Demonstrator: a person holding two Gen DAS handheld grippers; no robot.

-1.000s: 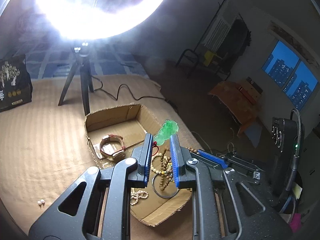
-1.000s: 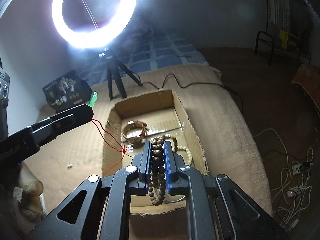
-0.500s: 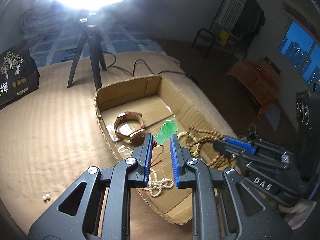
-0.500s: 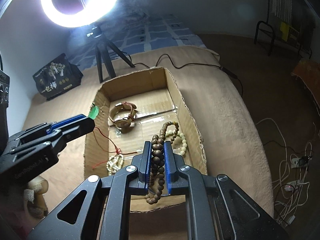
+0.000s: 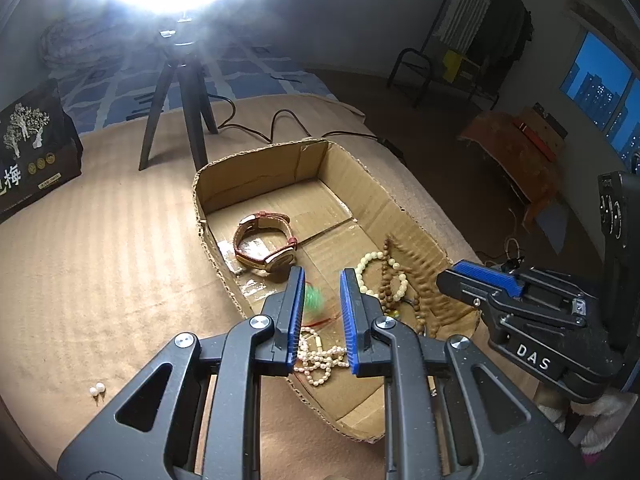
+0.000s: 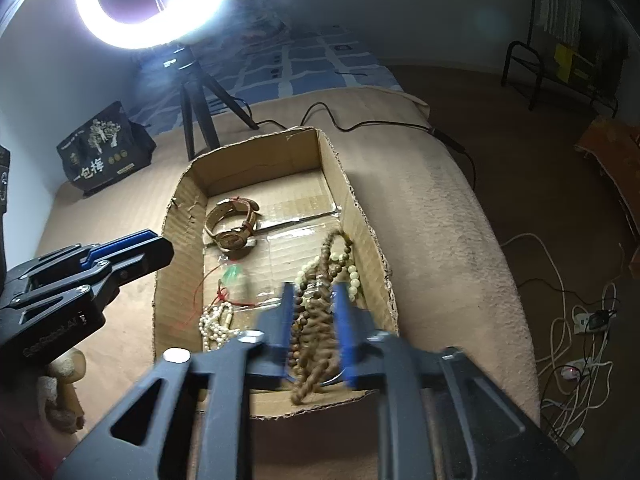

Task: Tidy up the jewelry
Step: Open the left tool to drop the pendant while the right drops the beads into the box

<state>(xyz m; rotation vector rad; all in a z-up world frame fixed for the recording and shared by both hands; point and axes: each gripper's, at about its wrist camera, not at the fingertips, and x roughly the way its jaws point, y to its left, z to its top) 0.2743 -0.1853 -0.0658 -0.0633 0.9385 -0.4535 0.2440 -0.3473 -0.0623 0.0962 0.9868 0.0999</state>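
An open cardboard box (image 5: 404,216) (image 6: 372,240) lies on the tan blanket. In it are a brown-strap watch (image 5: 266,246) (image 6: 232,226), a pale bead bracelet (image 5: 378,276), a white pearl strand (image 5: 320,356) (image 6: 216,322) and a green jade pendant (image 5: 314,300) (image 6: 233,274) on red cord, blurred. My left gripper (image 5: 321,316) is open and empty above the pendant. My right gripper (image 6: 312,320) is open, and the brown wooden bead string (image 6: 316,320) hangs blurred between its jaws into the box.
A ring light on a black tripod (image 5: 180,96) (image 6: 192,112) stands behind the box with its cable across the blanket. A black bag (image 5: 28,148) (image 6: 104,148) stands at the back left. Two loose pearls (image 5: 97,390) lie on the blanket at the left.
My left gripper opened and the jade pendant dropped into the box. My right gripper opened wider and the wooden beads are slipping down, blurred. Both grippers came closer to the box.
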